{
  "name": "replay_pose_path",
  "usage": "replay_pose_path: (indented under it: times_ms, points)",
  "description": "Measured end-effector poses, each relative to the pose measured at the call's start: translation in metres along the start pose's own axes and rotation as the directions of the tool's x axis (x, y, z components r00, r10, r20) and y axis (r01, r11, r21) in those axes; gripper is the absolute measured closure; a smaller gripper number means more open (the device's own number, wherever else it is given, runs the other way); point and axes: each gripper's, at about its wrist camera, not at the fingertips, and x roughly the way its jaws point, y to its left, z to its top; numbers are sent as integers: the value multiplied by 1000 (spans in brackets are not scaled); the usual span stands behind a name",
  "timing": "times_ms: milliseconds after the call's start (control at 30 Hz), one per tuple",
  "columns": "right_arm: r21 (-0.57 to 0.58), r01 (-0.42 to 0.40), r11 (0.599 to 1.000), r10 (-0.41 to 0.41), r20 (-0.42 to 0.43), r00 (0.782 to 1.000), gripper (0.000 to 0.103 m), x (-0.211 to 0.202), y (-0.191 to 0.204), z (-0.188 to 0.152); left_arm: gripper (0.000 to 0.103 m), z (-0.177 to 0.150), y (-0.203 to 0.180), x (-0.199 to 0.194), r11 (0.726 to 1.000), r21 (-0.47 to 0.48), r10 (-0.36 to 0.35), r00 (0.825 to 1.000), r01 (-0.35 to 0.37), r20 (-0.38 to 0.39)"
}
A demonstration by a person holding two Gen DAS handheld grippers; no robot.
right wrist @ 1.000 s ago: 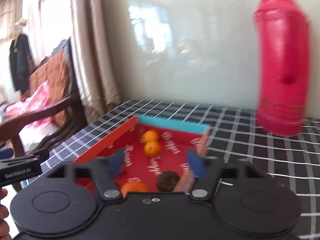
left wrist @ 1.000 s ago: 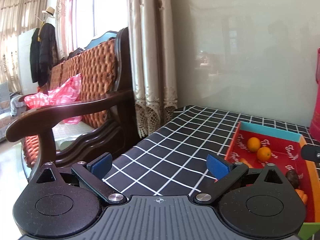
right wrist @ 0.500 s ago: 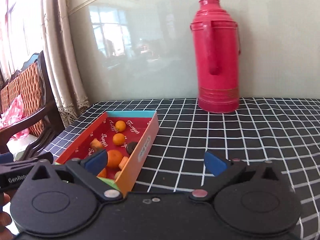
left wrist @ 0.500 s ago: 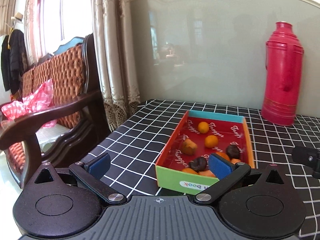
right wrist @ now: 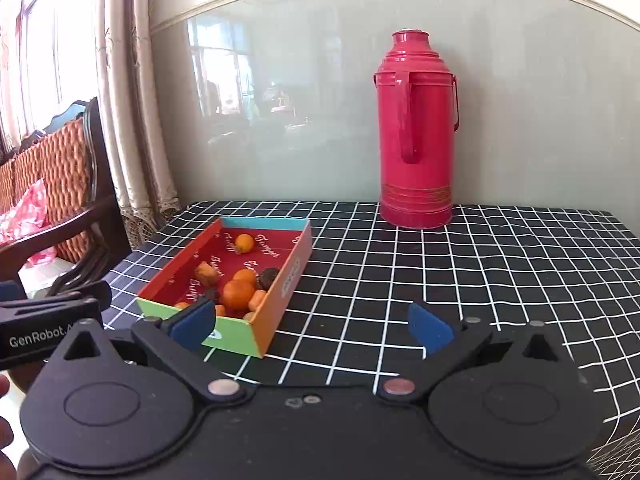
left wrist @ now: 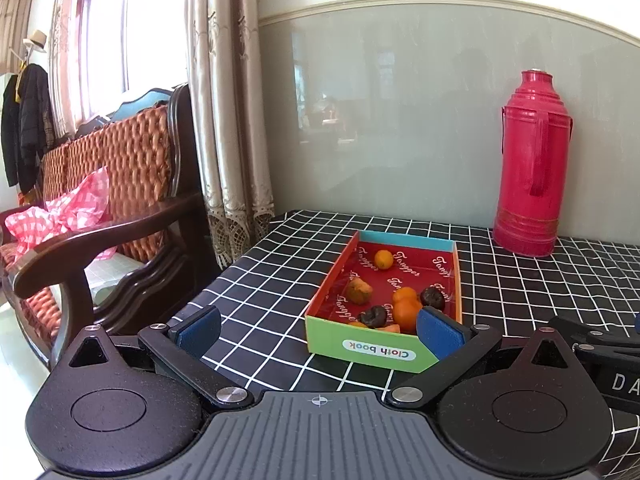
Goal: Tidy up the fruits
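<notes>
A shallow cardboard box with a red floor sits on a table under a black cloth with a white grid, near the table's left edge. Inside lie small fruits: one small orange alone near the far wall, a brownish piece mid-box, and toward the near end a larger tangerine touching two dark, wrinkled fruits. More orange pieces crowd the near wall, partly hidden. No fruit shows on the cloth outside the box. A red thermos stands upright at the back, well apart from the box.

The left gripper hovers in front of the box's near end, jaws spread wide, nothing between them. The right gripper hangs to the box's right, also wide open and empty.

All visible fruit already lies in the box, which fits gathering being over as well as sorting within the box still to come. For any pick here, it seems wise to come down from above, straddle one fruit clear of its neighbours, and close gently, since the dark fruits look soft and the light box may slide unless steadied
</notes>
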Motion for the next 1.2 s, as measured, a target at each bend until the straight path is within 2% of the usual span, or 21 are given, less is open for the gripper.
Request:
replay_pose_path:
  times_ms: [167, 1200]
  points:
    - [-9, -6, 1000, 6, 9, 1000, 6, -8, 4, 0, 0, -3, 6, -7, 1000, -21, -2, 1000, 2, -1]
    - [-20, -3, 1000, 4, 22, 1000, 6, -10, 7, 0, 0, -2, 2, -4, 1000, -17, -24, 1000, 24, 2]
